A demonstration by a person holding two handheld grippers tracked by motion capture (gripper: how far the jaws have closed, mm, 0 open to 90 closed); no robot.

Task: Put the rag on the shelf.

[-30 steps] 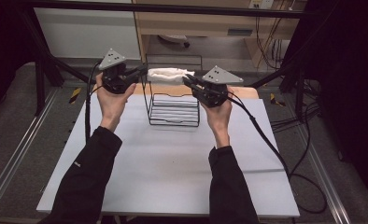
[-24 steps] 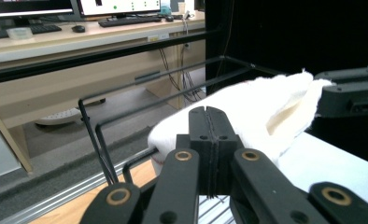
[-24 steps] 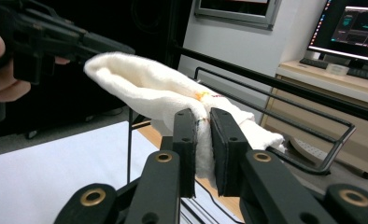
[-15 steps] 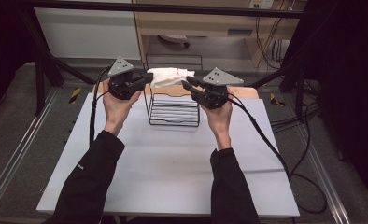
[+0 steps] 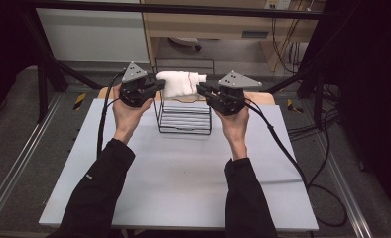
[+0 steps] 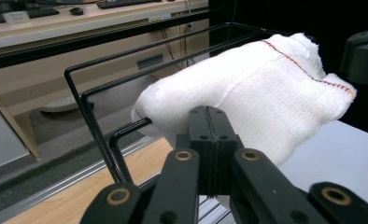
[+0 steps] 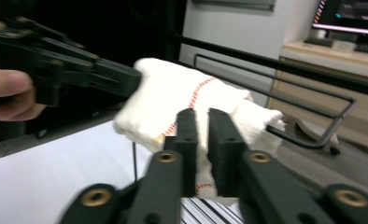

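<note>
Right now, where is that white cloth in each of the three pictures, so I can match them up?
High view: the white cloth sits top centre, between the two grippers, above the black wire rack.
Left gripper view: it spreads across the centre and right, just beyond the shut jaws.
Right gripper view: it lies in the centre, behind and between the jaws.
Shared landmark: the rack's black wire rails, beside or under the cloth in every view.
</note>
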